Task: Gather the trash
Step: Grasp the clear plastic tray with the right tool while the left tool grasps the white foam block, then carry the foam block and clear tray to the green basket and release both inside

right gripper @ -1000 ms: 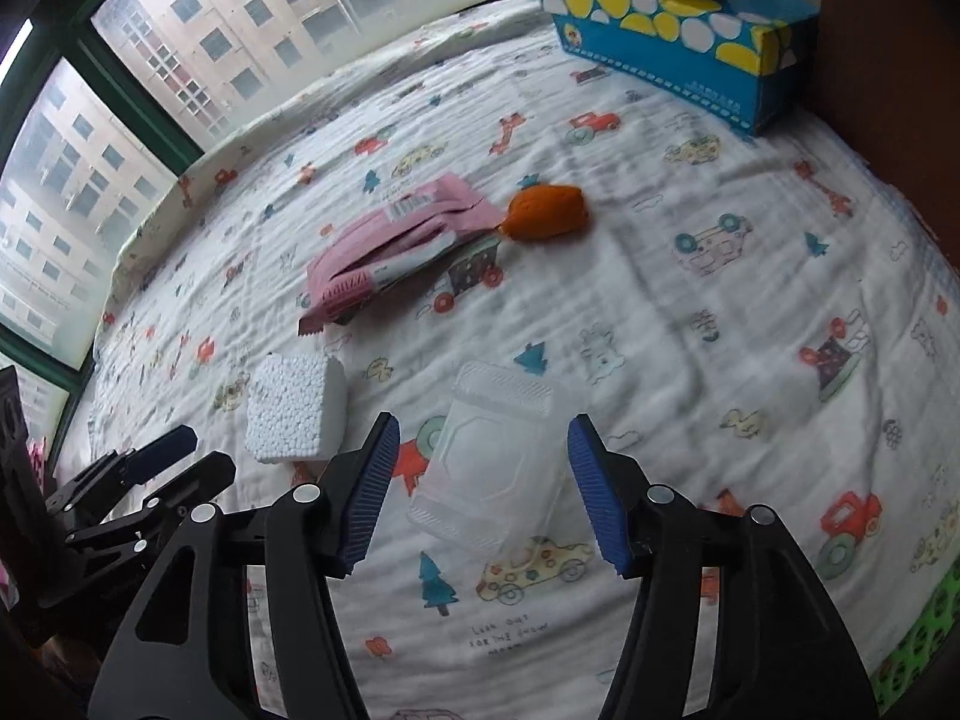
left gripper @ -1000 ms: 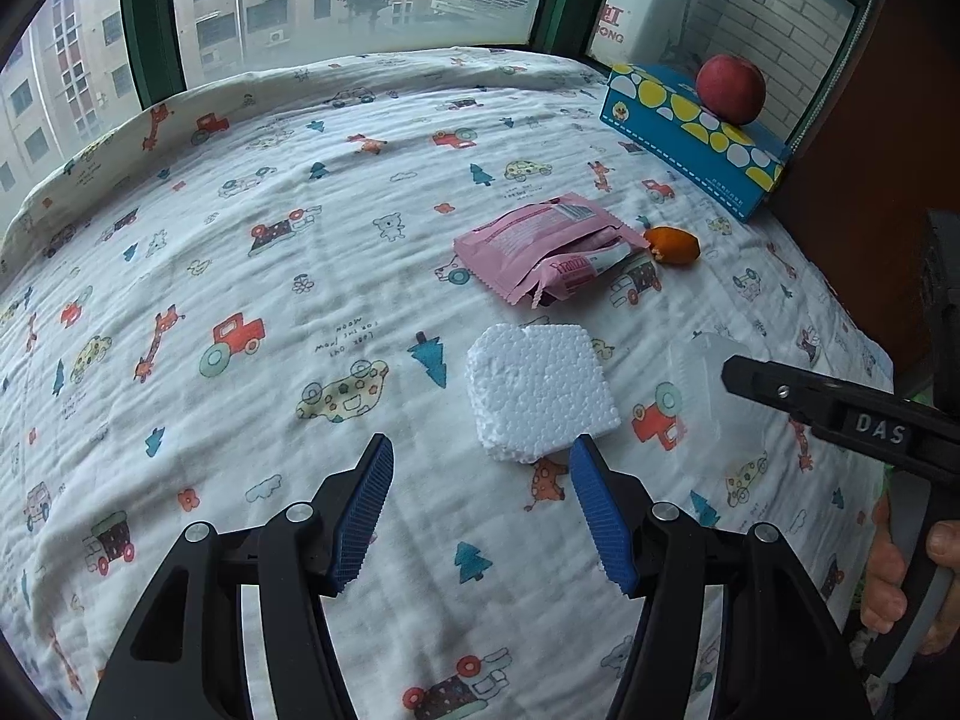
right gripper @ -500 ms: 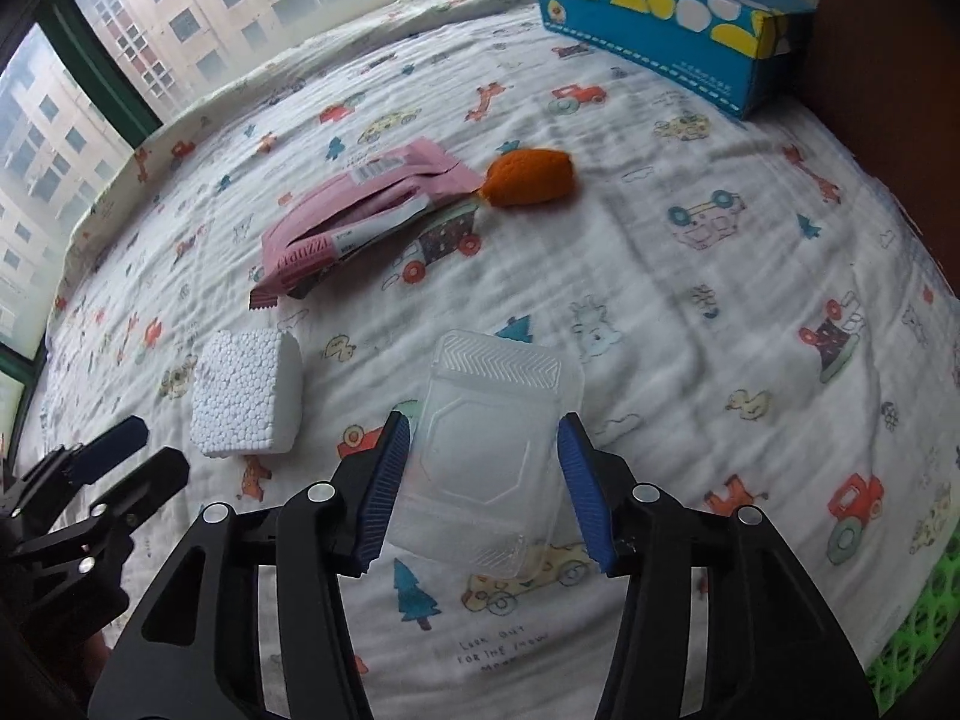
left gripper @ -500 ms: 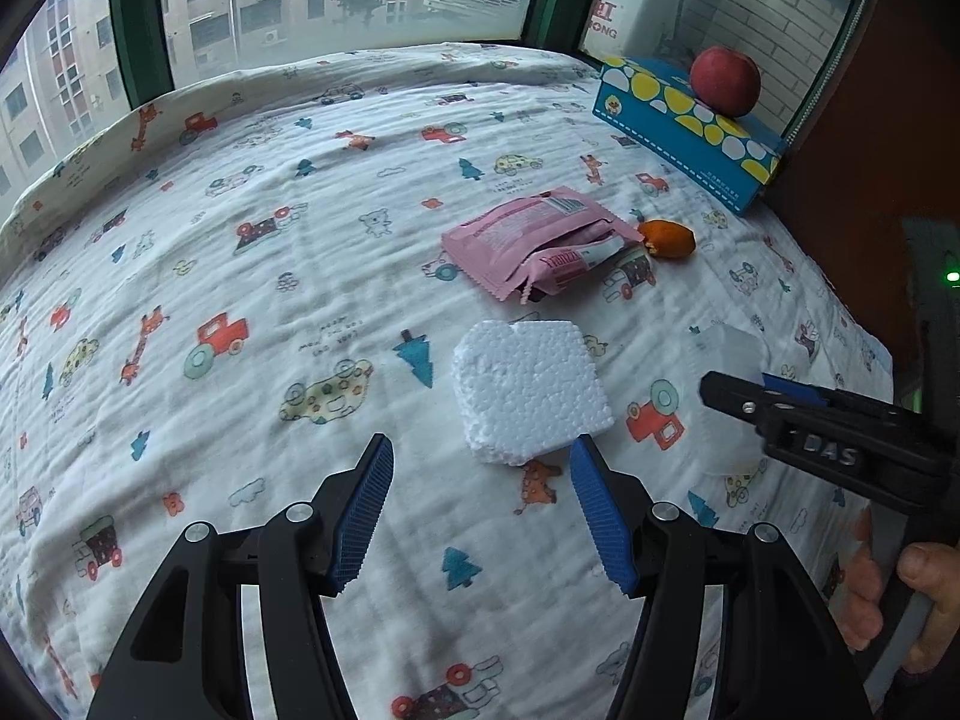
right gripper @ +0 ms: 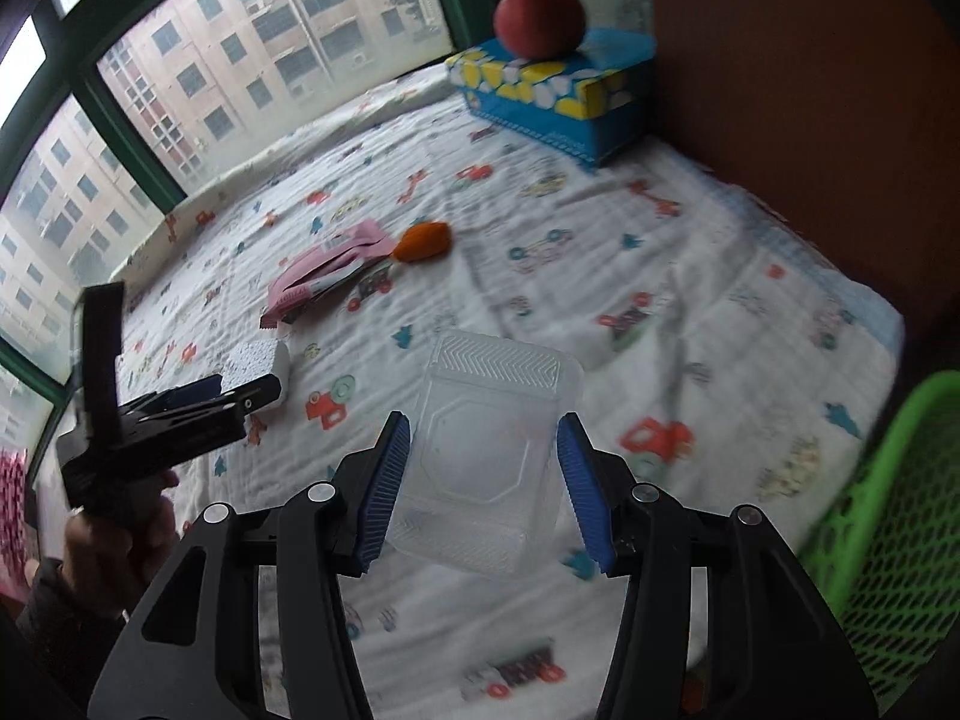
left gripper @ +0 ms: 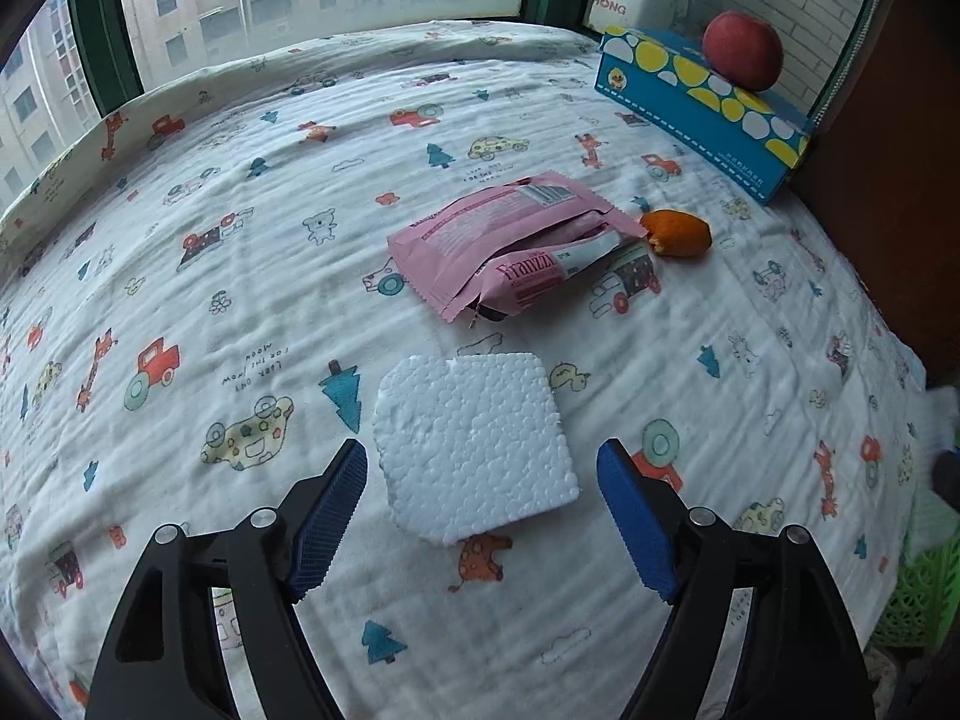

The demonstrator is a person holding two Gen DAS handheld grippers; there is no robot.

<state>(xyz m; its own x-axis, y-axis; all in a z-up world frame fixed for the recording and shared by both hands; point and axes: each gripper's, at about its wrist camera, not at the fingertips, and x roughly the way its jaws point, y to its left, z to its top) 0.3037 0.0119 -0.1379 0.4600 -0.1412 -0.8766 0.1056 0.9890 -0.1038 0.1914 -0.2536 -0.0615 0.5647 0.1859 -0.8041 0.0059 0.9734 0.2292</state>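
Note:
A white foam block (left gripper: pixel 474 444) lies on the printed bedsheet (left gripper: pixel 198 276), its near edge between the blue pads of my left gripper (left gripper: pixel 480 519). Those jaws are opening and stand apart from the block on both sides. My right gripper (right gripper: pixel 483 483) is shut on a clear plastic tray (right gripper: pixel 489 450), lifted off the sheet. The right wrist view shows the left gripper (right gripper: pixel 240 390) at the foam block (right gripper: pixel 258 360). Pink snack wrappers (left gripper: pixel 510 246) and an orange peel piece (left gripper: pixel 678 233) lie further back.
A blue tissue box (left gripper: pixel 702 102) with a red apple (left gripper: pixel 743 57) on top stands at the far right by a brown wall. A green mesh basket (right gripper: pixel 894 540) sits off the bed's right edge. Windows run along the far side.
The right gripper closed on the clear tray, lifted it and swung right toward the green basket. The left gripper came closer to the foam block and its jaws spread wider.

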